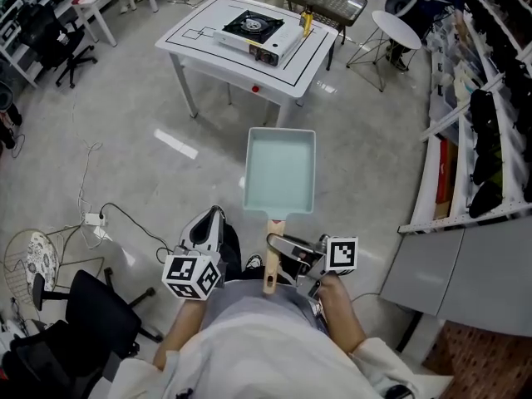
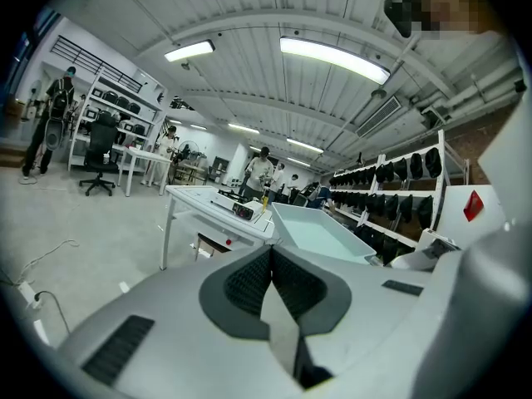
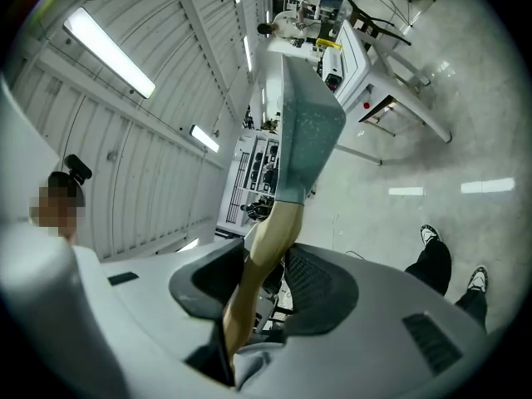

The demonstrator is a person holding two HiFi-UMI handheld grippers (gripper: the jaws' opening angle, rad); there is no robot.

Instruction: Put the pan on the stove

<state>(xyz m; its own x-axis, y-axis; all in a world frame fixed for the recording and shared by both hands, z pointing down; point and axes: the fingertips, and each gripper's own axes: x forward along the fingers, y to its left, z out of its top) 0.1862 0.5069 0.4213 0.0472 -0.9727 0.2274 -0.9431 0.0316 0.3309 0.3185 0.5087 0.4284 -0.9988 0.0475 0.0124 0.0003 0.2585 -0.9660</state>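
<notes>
Pan point(image 1: 281, 171), rectangular, pale teal, wooden handle point(image 1: 271, 266) in right gripper point(image 1: 281, 252)

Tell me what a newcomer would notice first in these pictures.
A pale green rectangular pan hangs mid-air at the head view's centre, its wooden handle clamped in the right tool. Farther ahead, a portable stove sits on a white table. The left tool is shut, empty.
</notes>
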